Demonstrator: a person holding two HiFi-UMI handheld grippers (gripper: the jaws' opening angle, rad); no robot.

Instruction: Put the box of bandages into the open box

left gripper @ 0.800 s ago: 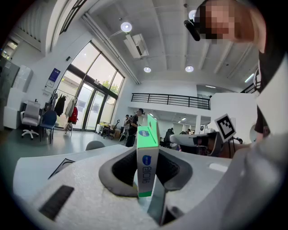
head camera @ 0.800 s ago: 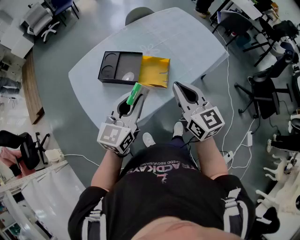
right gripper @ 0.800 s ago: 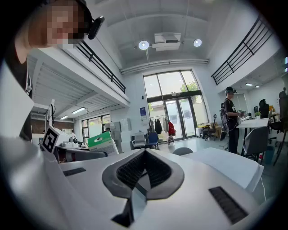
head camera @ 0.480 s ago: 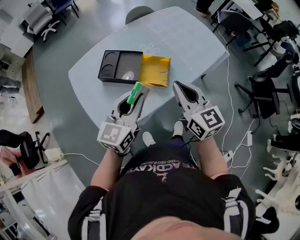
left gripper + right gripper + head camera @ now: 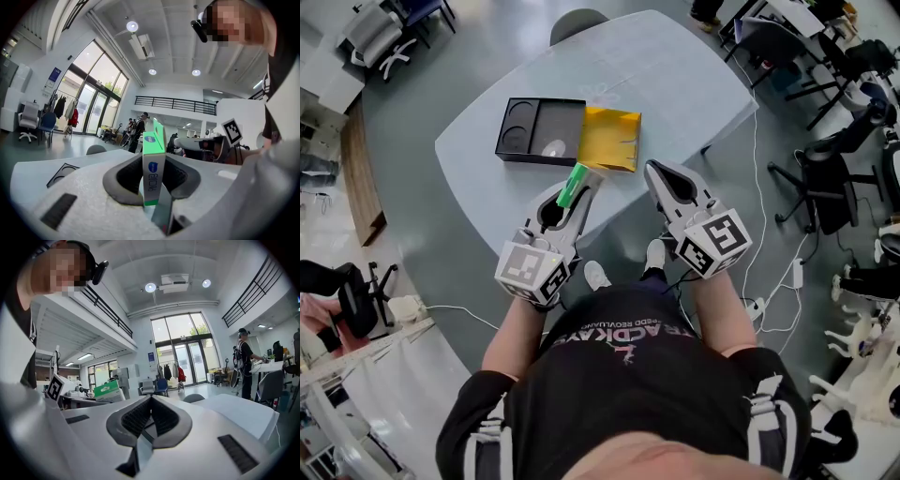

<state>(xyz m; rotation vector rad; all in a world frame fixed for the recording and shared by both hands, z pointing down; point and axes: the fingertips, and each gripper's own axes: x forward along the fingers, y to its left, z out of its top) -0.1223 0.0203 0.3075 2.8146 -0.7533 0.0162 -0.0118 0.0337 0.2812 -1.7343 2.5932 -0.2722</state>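
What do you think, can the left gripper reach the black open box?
Probably yes. The left gripper grips the green bandage box, and the black open box lies just ahead on the table with nothing between them. Its gold lid lies beside it, not over it.

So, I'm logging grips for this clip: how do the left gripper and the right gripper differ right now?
The left gripper is shut on the green bandage box. The right gripper is shut with nothing between its pads. The left gripper's tip sits by the gold box's near left corner, the right gripper's by its near right corner. Both are held level over the table's near edge.
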